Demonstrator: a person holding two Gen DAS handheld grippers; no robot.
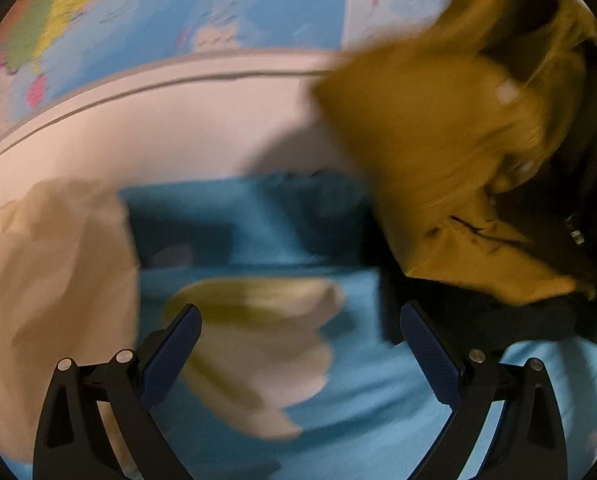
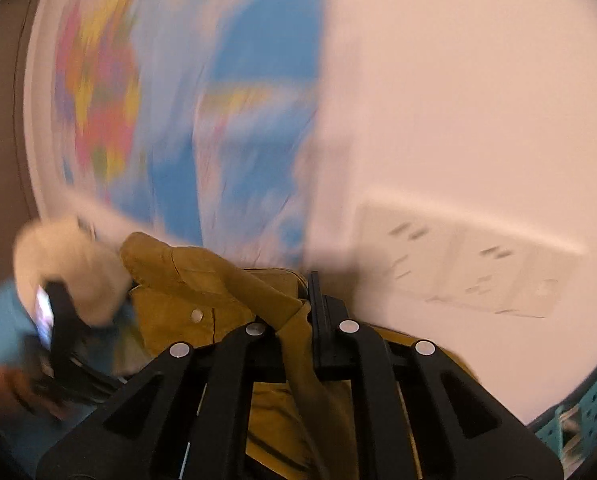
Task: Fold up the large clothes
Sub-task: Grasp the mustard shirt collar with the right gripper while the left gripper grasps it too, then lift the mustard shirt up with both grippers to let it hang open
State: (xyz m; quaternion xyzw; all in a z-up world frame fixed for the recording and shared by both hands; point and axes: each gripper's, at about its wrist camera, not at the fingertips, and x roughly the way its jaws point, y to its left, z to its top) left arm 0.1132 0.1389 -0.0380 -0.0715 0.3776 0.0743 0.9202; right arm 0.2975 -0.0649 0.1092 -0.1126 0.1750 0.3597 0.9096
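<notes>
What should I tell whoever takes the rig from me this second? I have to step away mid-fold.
Right gripper: shut on a fold of the mustard jacket, lifted in front of the wall map.
Left gripper: open, empty, above the blue sheet.
Cream garment lies crumpled at the left on the sheet; a pale piece sits below the left gripper.
Done: jacket picked up. Left: spread it flat, fold it, then handle the cream garment.
</notes>
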